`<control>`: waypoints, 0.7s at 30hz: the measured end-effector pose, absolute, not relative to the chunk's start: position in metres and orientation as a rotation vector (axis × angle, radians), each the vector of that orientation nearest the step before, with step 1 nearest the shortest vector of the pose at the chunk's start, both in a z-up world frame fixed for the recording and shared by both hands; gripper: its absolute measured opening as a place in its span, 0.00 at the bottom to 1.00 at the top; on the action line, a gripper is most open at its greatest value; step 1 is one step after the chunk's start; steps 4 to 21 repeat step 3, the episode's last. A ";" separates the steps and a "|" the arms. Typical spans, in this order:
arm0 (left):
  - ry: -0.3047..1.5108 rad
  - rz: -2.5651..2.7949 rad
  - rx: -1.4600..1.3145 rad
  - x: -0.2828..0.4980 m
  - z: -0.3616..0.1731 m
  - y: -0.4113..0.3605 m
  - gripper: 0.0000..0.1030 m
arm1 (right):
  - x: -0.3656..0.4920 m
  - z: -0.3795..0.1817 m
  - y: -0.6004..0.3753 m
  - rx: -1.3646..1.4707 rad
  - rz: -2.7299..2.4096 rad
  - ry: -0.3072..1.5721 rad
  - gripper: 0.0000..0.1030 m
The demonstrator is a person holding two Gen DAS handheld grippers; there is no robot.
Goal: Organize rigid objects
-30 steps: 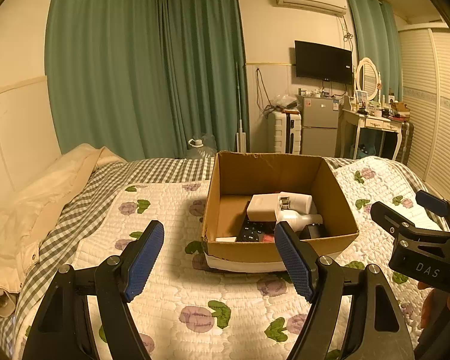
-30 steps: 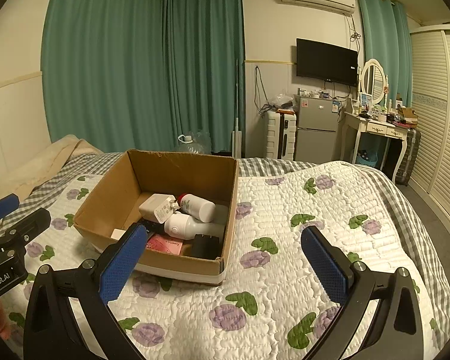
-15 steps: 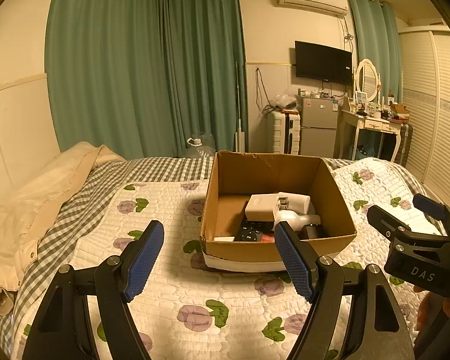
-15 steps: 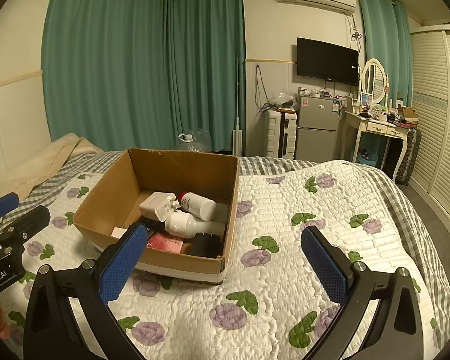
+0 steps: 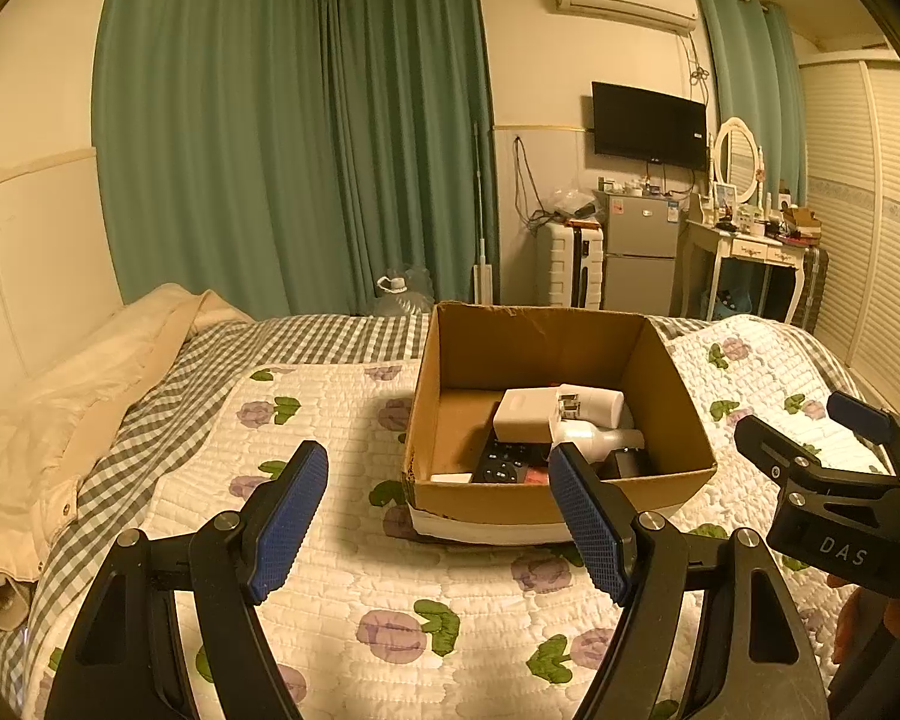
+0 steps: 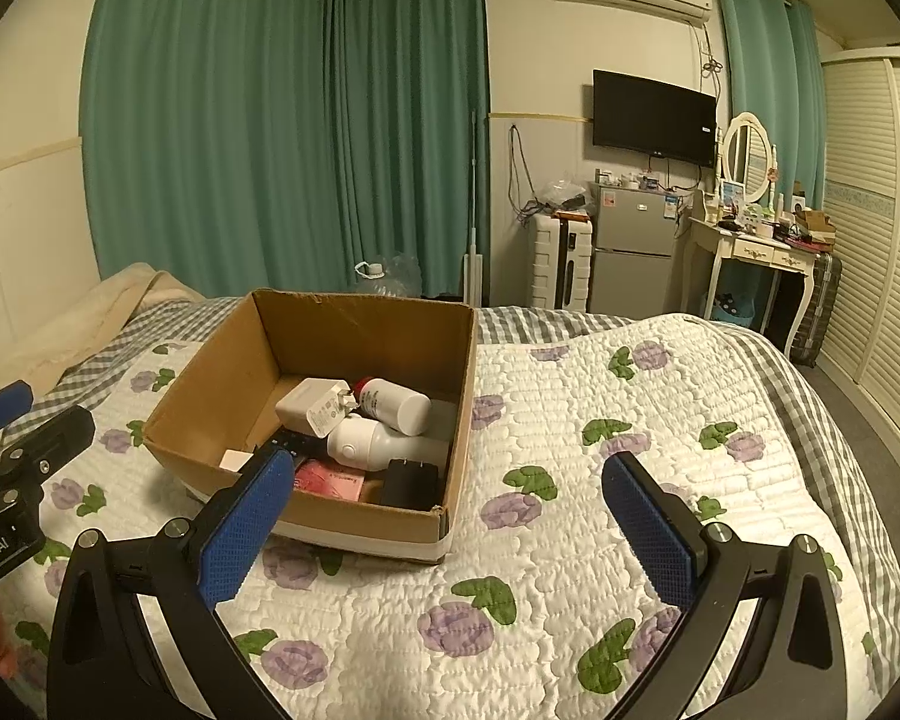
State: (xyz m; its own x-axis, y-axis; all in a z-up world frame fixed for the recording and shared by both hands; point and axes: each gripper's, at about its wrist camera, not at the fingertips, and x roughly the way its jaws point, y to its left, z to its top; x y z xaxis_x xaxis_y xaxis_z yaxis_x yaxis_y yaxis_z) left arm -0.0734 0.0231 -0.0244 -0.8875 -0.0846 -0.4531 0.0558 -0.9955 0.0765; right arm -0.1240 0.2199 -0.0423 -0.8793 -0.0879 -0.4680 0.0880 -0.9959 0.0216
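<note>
An open cardboard box (image 5: 660, 384) (image 6: 210, 396) sits on the quilted bed. Inside lie a white charger (image 6: 312, 405), two white bottles (image 6: 397, 406), a black remote (image 5: 501, 465), a pink packet (image 6: 329, 480) and a black adapter (image 6: 409, 483). My left gripper (image 5: 438, 516) is open and empty, hovering in front of the box's near left side. My right gripper (image 6: 450, 528) is open and empty, in front of the box's near right corner. Each gripper shows at the edge of the other's view.
The floral quilt (image 6: 570, 480) covers the bed, with a checked blanket (image 5: 150, 420) and cream duvet (image 5: 60, 408) at the left. Beyond the bed stand green curtains, a white suitcase (image 6: 555, 261), small fridge (image 6: 630, 252), dressing table (image 6: 750, 252) and louvred wardrobe doors.
Both grippers have drawn back and risen slightly from the box, so it looks a little smaller. Both stay open and empty; the box's contents have not moved.
</note>
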 end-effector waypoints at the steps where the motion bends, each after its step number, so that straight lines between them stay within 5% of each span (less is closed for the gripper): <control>1: -0.099 -2.982 0.722 -0.073 -0.025 0.024 0.77 | -0.124 -0.042 0.220 0.739 -2.959 0.001 1.00; 21: -0.106 -2.980 0.727 -0.073 -0.025 0.024 0.76 | -0.125 -0.042 0.219 0.742 -2.957 0.006 1.00</control>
